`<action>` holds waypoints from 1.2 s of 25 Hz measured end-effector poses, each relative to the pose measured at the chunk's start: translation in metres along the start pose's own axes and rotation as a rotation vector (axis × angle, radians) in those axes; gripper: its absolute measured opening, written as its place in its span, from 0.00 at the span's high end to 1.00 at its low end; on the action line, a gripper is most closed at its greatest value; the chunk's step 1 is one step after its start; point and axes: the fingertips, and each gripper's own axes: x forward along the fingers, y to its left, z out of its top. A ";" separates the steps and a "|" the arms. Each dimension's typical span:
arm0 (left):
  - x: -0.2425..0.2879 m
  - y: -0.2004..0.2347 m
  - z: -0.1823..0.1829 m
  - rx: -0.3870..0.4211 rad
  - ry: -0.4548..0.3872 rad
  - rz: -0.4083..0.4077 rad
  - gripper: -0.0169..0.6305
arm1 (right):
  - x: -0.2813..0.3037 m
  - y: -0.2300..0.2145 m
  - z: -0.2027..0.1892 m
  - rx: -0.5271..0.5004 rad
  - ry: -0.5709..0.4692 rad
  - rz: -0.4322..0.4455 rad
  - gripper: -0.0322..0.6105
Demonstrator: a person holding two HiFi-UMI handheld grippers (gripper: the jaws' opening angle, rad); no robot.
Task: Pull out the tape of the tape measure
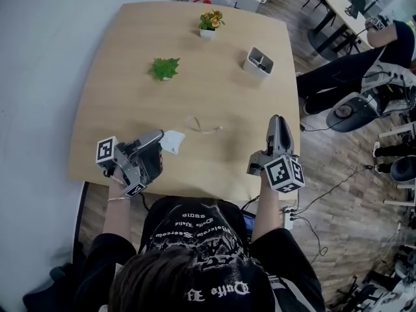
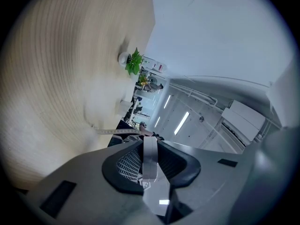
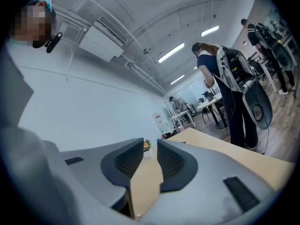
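Fingers (image 2: 124, 165) of the left gripper (image 1: 158, 149) are clamped narrow on the white tape measure (image 1: 173, 142), seen edge-on between the pads in the left gripper view. It sits lower left of centre in the head view, over the near edge of the wooden table (image 1: 130, 77). A short length of tape (image 1: 203, 127) is out. It curves loosely rightward across the tabletop, its end free.

Right gripper (image 1: 276, 121) is at lower right in the head view, apart from the tape end. Its fingers (image 3: 126, 161) stand with a narrow gap and only tabletop shows between them, so it grips nothing.

Farther up the table are a green plant (image 1: 165, 68), a potted flower (image 1: 210, 23) and a white holder (image 1: 259, 62). A person (image 1: 364, 64) is at the upper right.
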 end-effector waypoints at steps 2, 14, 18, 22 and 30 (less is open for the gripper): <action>-0.001 0.000 -0.001 -0.003 0.001 0.002 0.84 | -0.003 -0.002 -0.001 0.004 0.002 -0.009 0.79; -0.015 0.007 0.005 0.062 -0.009 0.098 0.84 | -0.010 0.000 -0.009 0.004 0.030 -0.009 0.79; -0.031 0.011 0.018 0.121 -0.035 0.179 0.84 | -0.007 0.002 -0.019 0.011 0.056 -0.001 0.79; -0.053 0.005 0.032 0.134 -0.100 0.182 0.84 | -0.001 0.014 -0.037 0.006 0.124 0.050 0.79; -0.095 0.012 0.056 0.175 -0.171 0.279 0.84 | 0.019 0.072 -0.120 -0.059 0.435 0.269 0.79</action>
